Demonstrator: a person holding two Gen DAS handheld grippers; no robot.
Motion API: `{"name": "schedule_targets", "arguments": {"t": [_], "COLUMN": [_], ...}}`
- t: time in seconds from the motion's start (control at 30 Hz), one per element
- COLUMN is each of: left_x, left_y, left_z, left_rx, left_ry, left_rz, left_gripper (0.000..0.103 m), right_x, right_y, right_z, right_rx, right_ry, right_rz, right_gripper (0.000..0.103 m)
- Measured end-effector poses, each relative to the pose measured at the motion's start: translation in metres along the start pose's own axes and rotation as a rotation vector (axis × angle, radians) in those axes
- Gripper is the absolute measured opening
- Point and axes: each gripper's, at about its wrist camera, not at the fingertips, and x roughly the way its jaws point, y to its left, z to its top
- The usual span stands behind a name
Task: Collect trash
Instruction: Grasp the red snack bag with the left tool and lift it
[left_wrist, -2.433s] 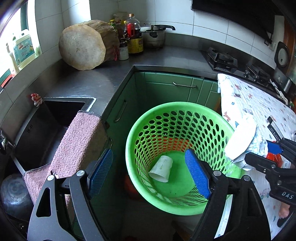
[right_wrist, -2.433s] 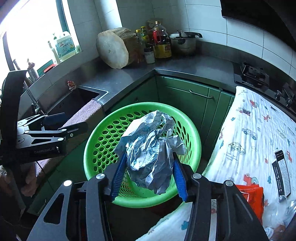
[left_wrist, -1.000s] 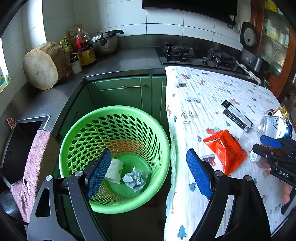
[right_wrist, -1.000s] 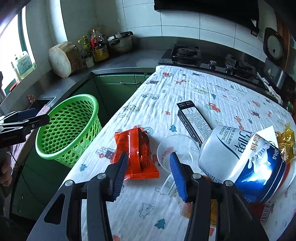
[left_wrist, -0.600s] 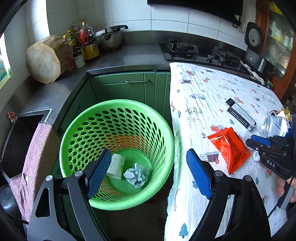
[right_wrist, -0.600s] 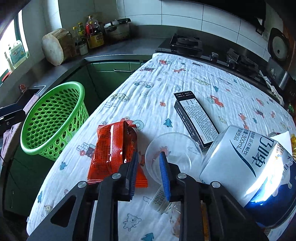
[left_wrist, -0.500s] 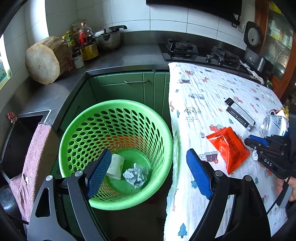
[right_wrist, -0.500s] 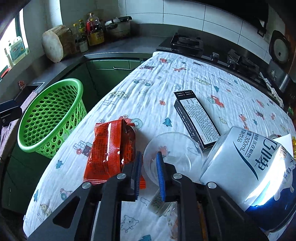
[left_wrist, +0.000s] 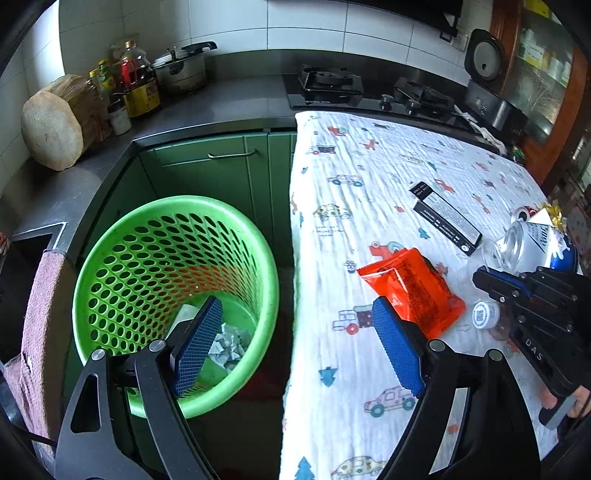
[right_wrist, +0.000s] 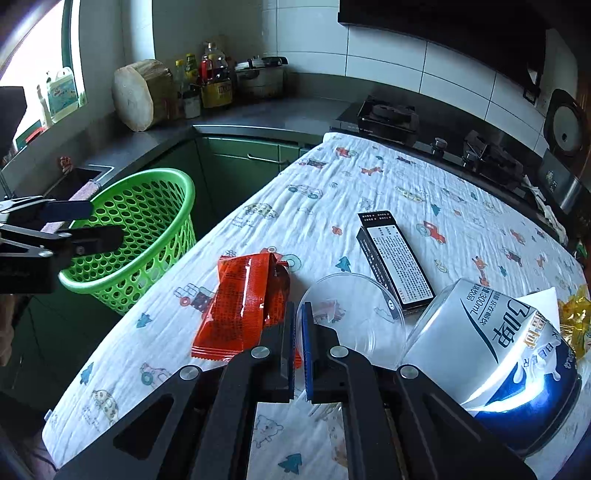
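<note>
A green basket (left_wrist: 110, 258) stands on the floor beside the table and holds a white paper cup (left_wrist: 186, 313) and crumpled paper (left_wrist: 231, 341). It also shows in the right wrist view (right_wrist: 147, 229). My left gripper (left_wrist: 291, 345) is open and empty, above the basket's right rim and the table edge. My right gripper (right_wrist: 297, 325) is shut on the rim of a clear plastic cup (right_wrist: 354, 314) lying on the table. An orange wrapper (right_wrist: 243, 306) lies just left of it. The right gripper (left_wrist: 484, 280) also shows in the left wrist view.
On the patterned tablecloth (right_wrist: 369, 177) lie a black box (right_wrist: 393, 258), a white and blue can (right_wrist: 495, 350) and a gold wrapper (right_wrist: 576, 317). A pink towel (left_wrist: 40, 314) hangs on the sink edge. Green cabinets (left_wrist: 221, 166), a stove (left_wrist: 328, 85) and a wooden block (left_wrist: 55, 125) stand behind.
My right gripper dropped the crumpled paper into the basket, moved over to the table and closed its jaws on the clear cup's rim. My left gripper swung right, staying open.
</note>
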Motion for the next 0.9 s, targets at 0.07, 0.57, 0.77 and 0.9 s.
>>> {"name": "schedule_targets", "arguments": {"t": [0.07,0.57,0.77,0.9], "left_x": [0.005,0.063,0.088,0.098], "left_y": [-0.010,-0.078,-0.094,-0.098], "left_z": [0.002,0.009,0.008,0.010], "left_rx": [0.002,-0.046,-0.048,-0.067], "left_ry": [0.013,0.162,0.224,0.249], "left_rz": [-0.026,-0.141,-0.111,-0.091], "left_gripper": [0.082,0.082,0.085,0.086], "right_x": [-0.012,-0.084,-0.095,-0.097], "right_y": [0.001,-0.014,-0.020,-0.021], "right_z": [-0.002,-0.029,-0.040,-0.045], "right_rx": [0.001,0.054,0.069,0.077], "right_ry": [-0.021,-0.108,-0.113,-0.109], "right_rz": [0.015,0.044,0.028,0.024], "right_gripper": [0.004,0.004,0.004,0.004]}}
